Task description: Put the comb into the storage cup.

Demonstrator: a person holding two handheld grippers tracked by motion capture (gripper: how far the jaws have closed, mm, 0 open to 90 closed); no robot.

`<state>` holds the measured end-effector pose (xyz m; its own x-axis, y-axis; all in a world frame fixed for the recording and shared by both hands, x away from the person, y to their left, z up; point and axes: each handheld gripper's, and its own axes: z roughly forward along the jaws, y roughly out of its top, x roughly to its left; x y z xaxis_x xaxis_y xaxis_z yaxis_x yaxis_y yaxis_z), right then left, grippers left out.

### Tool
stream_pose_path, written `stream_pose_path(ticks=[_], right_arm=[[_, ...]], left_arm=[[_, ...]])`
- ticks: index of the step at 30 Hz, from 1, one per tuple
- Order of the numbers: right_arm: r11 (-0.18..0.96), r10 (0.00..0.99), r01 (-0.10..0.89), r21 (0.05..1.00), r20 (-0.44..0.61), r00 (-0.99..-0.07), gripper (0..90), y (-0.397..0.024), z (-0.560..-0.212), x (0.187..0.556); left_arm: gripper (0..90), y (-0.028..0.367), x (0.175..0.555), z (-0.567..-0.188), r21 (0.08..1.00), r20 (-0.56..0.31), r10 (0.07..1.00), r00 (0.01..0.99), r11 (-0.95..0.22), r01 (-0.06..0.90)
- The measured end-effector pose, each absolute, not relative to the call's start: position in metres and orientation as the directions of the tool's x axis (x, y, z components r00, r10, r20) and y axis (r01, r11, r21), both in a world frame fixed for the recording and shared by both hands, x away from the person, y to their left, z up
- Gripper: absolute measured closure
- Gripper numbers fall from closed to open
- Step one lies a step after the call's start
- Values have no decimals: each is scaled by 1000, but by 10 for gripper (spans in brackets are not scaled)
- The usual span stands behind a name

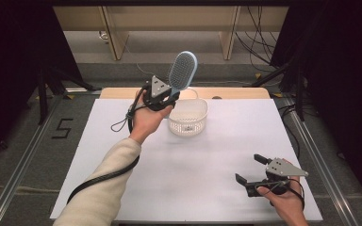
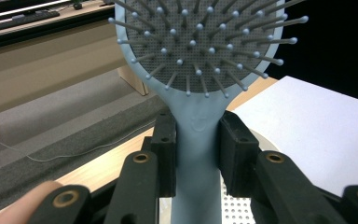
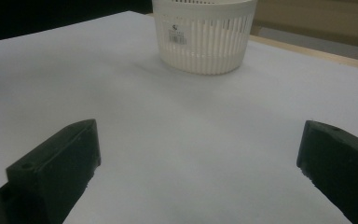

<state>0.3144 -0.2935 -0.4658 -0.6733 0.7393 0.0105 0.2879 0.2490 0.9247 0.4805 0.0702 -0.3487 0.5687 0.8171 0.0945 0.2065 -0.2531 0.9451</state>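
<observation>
Left gripper [image 1: 166, 96] has its jaws clamped on the brush [image 1: 183, 70] handle, head raised at 12 o'clock just above the basket [image 1: 188, 117] — right gripper [image 1: 257, 172] idles wide open at 5 o'clock. The risk: that smooth, narrow handle pivots in the pads, and a tilted head catches the rim, tipping the light basket.

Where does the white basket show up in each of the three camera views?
High view: white basket at centre, far half of the table, just right of the left gripper.
Left gripper view: bottom centre, its perforated floor behind the hairbrush handle.
Right gripper view: top centre.
Shared landmark: the white table sheet.
</observation>
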Motion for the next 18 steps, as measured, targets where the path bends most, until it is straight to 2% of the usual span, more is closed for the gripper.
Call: stream_pose_path(ticks=[18], right_arm=[[247, 740, 286, 926, 10, -673, 2, -294, -466, 314]], left_arm=[[698, 67, 484, -345, 946, 102, 813, 574, -257, 196]])
